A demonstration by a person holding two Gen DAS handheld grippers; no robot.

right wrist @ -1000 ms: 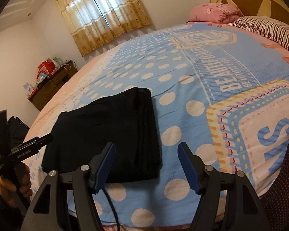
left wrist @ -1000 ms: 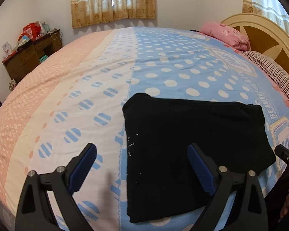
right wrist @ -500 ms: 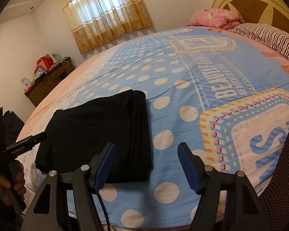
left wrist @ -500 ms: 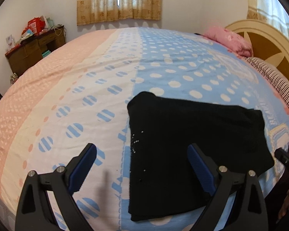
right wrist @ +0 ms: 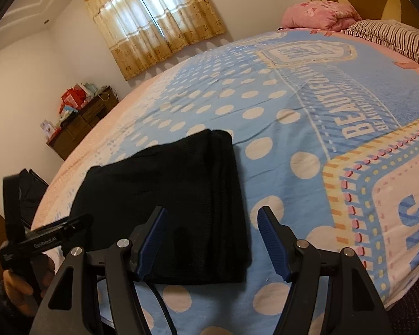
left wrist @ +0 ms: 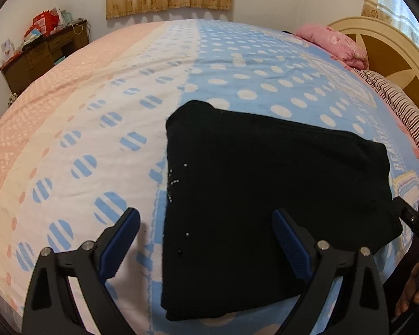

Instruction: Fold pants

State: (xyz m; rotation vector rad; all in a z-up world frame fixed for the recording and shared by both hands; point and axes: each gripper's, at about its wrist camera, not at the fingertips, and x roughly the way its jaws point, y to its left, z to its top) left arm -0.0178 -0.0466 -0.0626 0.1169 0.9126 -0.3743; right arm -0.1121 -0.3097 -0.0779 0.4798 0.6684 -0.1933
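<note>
The black pants [left wrist: 265, 189] lie folded into a flat rectangle on the bed, with small silver studs along their left edge. They also show in the right wrist view [right wrist: 170, 203], stacked layers at their right edge. My left gripper [left wrist: 206, 223] is open and empty, held above the near left part of the pants. My right gripper [right wrist: 212, 223] is open and empty, above the near right corner of the pants. Neither touches the cloth.
The bed cover [left wrist: 103, 106] is pink, cream and blue with dots. A pink pillow [left wrist: 335, 42] and a striped pillow [left wrist: 396, 106] lie by the headboard [left wrist: 388, 44]. A wooden dresser [left wrist: 39, 55] with clutter stands at the far left wall. Curtains [right wrist: 153, 25] hang behind.
Both grippers have drawn back and shifted slightly; the pants lie still and folded. Both grippers stay open.
</note>
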